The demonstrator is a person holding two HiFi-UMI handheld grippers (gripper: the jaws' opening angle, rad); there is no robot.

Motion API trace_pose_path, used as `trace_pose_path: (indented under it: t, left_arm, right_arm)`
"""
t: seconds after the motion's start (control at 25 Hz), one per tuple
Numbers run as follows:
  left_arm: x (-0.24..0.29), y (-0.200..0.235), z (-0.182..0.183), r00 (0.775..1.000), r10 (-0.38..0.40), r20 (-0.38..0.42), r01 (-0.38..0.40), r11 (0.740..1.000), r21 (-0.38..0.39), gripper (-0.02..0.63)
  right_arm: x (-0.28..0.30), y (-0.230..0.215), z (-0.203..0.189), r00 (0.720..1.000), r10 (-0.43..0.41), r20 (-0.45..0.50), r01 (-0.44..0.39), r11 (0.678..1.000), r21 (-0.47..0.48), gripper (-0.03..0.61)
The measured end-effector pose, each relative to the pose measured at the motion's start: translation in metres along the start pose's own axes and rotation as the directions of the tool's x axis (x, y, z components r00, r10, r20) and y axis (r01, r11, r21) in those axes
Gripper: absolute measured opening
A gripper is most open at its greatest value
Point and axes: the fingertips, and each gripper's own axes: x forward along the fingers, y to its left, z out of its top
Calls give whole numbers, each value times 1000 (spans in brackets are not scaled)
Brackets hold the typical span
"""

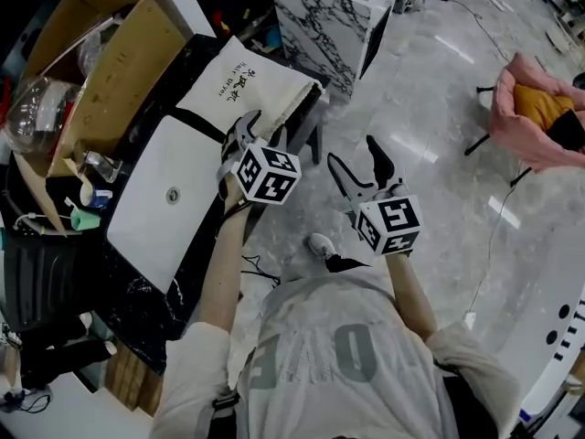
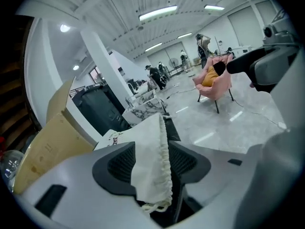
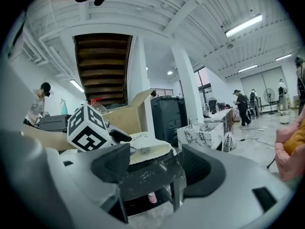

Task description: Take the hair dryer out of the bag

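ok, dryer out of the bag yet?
Not out: no dryer visible. The bag lies on the table, its gathered edge between the left gripper's closing jaws.

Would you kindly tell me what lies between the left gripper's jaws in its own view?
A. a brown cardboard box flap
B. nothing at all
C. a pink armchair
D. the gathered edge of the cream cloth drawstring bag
D: in the left gripper view, the gathered hem of the cream cloth drawstring bag hangs between the pads of the left gripper, whose jaws are closing around it.

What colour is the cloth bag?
The bag is cream with black writing, best in head view.
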Motion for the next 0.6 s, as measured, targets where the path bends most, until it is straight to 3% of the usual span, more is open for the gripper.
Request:
trace_pose_path:
  t: [0.16,0.24,0.36,0.52,0.6]
  left_arm:
    - [12,-3,-12,996,-35,-77,32,999,-37,228]
    - [16,-1,-16,995,-19,-98,15,999,-45,152]
    - [17,2,-14,995,-7,-96,-2,996,-90,139]
    - [14,14,-3,997,27,-76,-38,989,-145,61]
    - [9,25,2,997,42,-59,-52,981,-185,52]
  right_arm:
    - [10,-11,-2,1000,23,-16,-23,1000,-2,328]
    - [16,-14,-3,999,38,-21,-38,999,-3,328]
    - [21,-15,-1,998,62,-22,-62,998,-15,328]
    - [27,-18,6,996,89,-6,-90,996,-22,328]
    - [29,-17,9,994,107,1,-107,994,-28,328]
